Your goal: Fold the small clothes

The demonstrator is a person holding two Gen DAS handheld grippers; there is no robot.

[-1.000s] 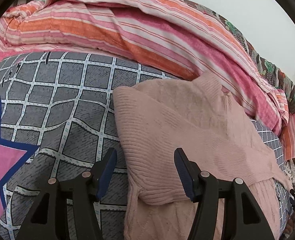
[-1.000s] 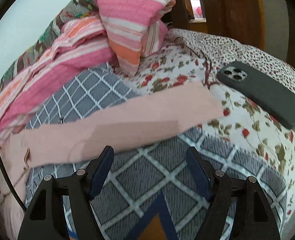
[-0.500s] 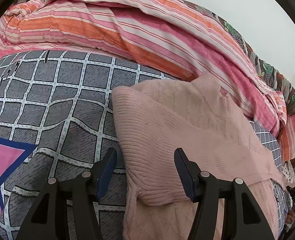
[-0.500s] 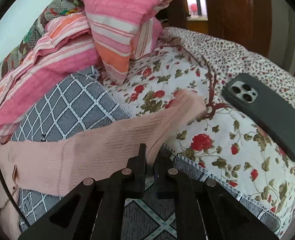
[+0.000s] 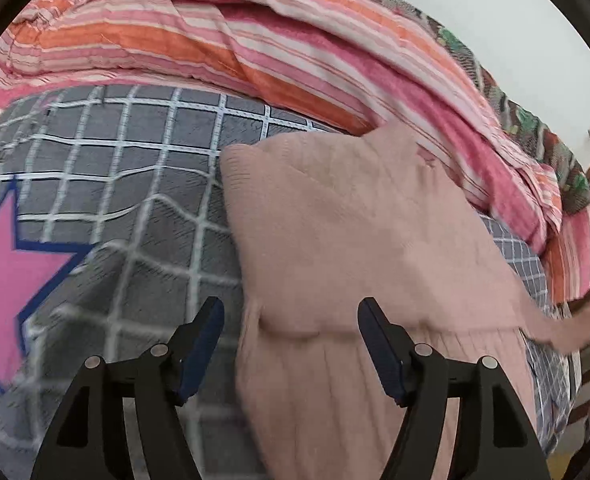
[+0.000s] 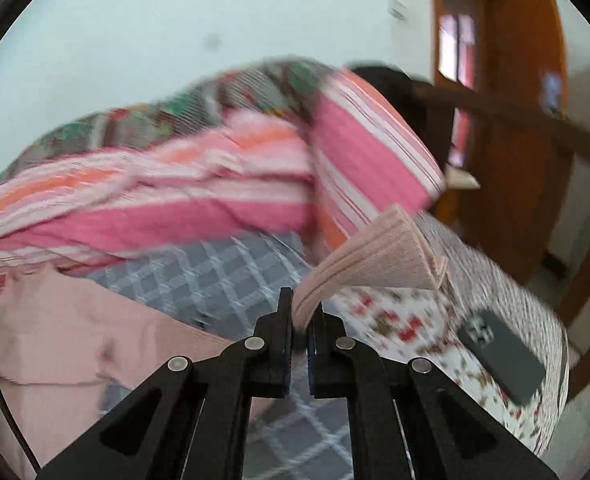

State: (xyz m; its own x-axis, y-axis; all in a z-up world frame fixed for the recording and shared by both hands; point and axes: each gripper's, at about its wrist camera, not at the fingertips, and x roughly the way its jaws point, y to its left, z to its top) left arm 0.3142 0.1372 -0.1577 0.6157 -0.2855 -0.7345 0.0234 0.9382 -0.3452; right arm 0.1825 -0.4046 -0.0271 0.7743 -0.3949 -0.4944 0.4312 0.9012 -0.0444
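One pink sweater (image 5: 347, 240) lies on the grey checked bedspread (image 5: 135, 184); right gripper (image 6: 299, 320) pinches what looks like its sleeve (image 6: 375, 260), left gripper (image 5: 289, 324) opening, empty; one phone (image 6: 503, 356)

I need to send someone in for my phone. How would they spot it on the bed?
Start at the striped pink and orange quilt heaped along the wall, then come to the white sheet with red flowers near the bed's end. The phone lies flat there: a dark slab, camera lenses up, the only hard thing among cloth.
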